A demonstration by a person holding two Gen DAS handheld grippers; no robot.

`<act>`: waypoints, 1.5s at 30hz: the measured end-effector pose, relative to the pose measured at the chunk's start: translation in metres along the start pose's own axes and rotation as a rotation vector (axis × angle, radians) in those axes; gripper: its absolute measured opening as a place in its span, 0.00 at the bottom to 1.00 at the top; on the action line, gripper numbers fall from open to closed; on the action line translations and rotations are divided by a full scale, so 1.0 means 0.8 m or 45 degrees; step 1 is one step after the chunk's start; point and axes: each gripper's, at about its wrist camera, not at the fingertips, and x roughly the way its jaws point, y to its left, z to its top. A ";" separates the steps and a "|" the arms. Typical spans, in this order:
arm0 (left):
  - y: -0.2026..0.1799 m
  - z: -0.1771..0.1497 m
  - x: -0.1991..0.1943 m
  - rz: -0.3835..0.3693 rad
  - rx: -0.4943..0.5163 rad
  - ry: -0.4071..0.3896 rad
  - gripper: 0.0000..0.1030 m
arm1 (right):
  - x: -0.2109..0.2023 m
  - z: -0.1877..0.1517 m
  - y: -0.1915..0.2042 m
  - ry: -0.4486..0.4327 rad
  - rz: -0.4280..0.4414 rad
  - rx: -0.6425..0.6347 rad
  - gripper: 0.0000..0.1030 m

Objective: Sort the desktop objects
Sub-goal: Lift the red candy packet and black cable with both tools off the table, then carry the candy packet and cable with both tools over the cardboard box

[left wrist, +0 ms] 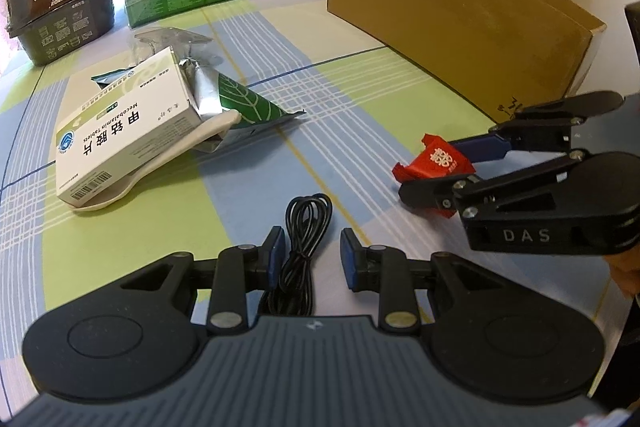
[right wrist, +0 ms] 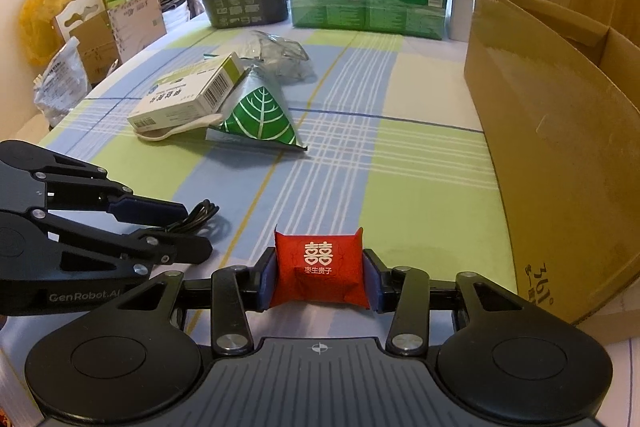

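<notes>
Right gripper [right wrist: 319, 275] sits closest to its camera, both pads pressed on the sides of the red packet [right wrist: 320, 269], which rests low over the checked cloth [right wrist: 420, 163]. From the left wrist view the same packet [left wrist: 434, 167] shows pinched between the black fingers. Left gripper [left wrist: 308, 255] straddles the coiled black cable [left wrist: 304, 231]; its pads stand apart from the cord with gaps on each side, so it holds nothing.

Judging by the task, the step in hand is carrying the packet off to the cardboard box [right wrist: 560, 147] on the right. To do it well, lift straight up first so the soft wrapper does not drag, keep the squeeze steady since the packet looks crushable, and clear the box wall before letting go. Medicine box [right wrist: 188, 95], spoon [right wrist: 176, 131] and green pouch [right wrist: 260, 119] lie well apart, out of the way
</notes>
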 end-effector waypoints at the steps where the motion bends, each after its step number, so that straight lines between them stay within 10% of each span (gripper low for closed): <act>1: 0.001 0.001 0.001 0.003 -0.007 0.000 0.24 | 0.000 0.000 0.000 0.000 0.001 0.004 0.40; 7: 0.008 0.001 -0.003 0.020 -0.074 0.017 0.11 | -0.004 0.000 0.000 -0.013 0.004 0.018 0.40; 45: -0.047 0.015 -0.102 0.056 -0.285 -0.052 0.09 | -0.128 0.007 0.002 -0.166 -0.010 0.062 0.39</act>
